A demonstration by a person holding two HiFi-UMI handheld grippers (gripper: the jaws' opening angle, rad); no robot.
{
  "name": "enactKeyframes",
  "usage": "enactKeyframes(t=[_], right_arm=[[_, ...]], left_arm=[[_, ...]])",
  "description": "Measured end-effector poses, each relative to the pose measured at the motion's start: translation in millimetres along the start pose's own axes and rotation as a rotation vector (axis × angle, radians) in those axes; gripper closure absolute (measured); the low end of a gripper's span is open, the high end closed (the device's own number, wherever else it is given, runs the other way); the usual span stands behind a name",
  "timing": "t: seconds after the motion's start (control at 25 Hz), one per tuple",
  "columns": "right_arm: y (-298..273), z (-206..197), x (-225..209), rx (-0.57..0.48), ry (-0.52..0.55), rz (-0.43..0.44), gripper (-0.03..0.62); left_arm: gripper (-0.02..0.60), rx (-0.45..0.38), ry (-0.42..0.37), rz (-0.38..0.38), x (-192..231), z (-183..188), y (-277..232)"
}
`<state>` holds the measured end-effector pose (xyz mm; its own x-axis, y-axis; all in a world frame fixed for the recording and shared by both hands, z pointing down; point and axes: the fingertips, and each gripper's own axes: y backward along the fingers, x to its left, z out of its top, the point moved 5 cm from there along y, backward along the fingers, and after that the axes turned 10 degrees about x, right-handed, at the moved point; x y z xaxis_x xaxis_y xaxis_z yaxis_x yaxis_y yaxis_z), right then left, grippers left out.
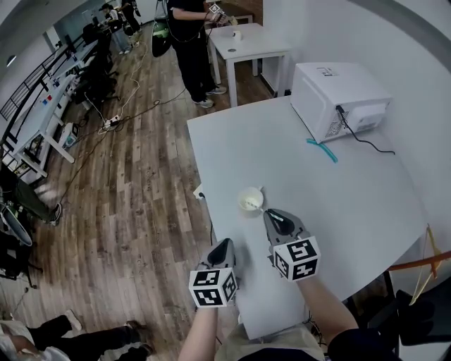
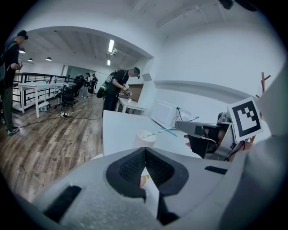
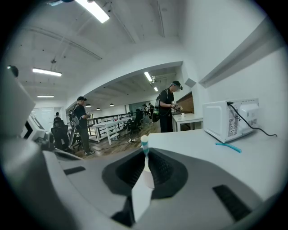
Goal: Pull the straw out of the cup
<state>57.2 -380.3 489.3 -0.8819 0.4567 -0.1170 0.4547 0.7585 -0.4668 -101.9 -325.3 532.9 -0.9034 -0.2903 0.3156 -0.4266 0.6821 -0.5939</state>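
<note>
This is an open-plan office or lab workspace. A wood-plank floor point(image 1: 134, 183) runs through it, with rows of long desks point(image 1: 42, 120) and black office chairs point(image 1: 99, 77) at the far left. A power strip point(image 1: 110, 122) with trailing cables lies on the floor, strip lights point(image 3: 92, 9) hang overhead, and a microwave point(image 1: 338, 99) sits on the near white table point(image 1: 317, 204).

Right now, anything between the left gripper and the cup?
Nothing: head view shows only bare table between left gripper and cup; the left gripper view agrees. The right gripper, shut on the straw, sits off to one side.
</note>
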Motion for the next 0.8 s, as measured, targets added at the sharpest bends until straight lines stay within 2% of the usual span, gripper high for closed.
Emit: enactKeyframes(t=[0.8], right_arm=[[82, -2, 42, -0.059, 0.028, -0.039, 0.551]], left_arm=[[0.565, -0.043, -0.032, -0.037, -30, -12, 60]])
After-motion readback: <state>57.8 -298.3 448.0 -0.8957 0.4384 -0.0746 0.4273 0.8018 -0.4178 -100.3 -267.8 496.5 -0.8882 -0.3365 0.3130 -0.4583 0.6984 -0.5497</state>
